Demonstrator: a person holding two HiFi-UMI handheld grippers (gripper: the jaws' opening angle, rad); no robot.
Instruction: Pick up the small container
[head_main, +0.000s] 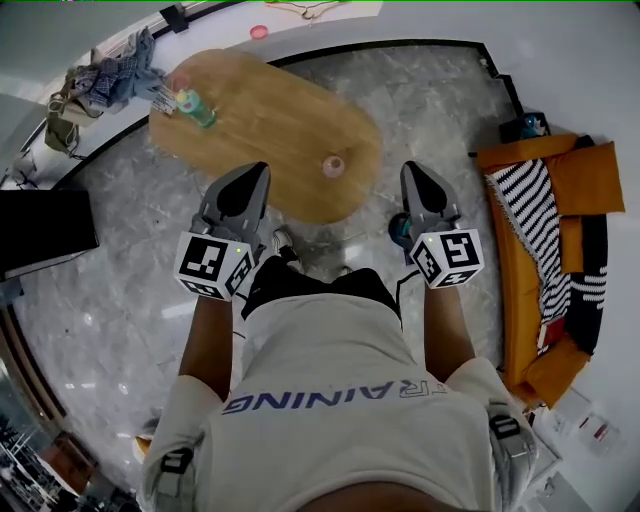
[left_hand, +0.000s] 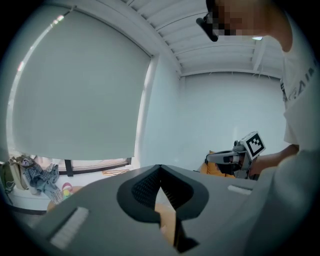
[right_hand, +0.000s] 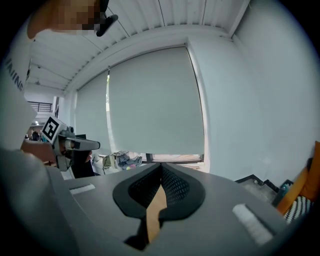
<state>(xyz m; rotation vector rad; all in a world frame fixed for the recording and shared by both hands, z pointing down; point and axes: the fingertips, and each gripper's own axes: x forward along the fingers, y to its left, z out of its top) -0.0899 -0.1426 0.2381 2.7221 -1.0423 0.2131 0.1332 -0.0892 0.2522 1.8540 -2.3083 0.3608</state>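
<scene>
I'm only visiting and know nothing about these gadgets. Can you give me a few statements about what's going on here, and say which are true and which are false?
1. A small pink container stands on the oval wooden table. True.
2. The right gripper is holding that container. False: its jaws are shut on nothing, and the container sits on the table apart from it.
3. A green bottle stands near the table's far left end. True.
4. The sofa at the right is blue. False: it is orange, with a black-and-white striped blanket on it.
5. The left gripper has its jaws wide open. False: they are closed together, with nothing between them.
</scene>
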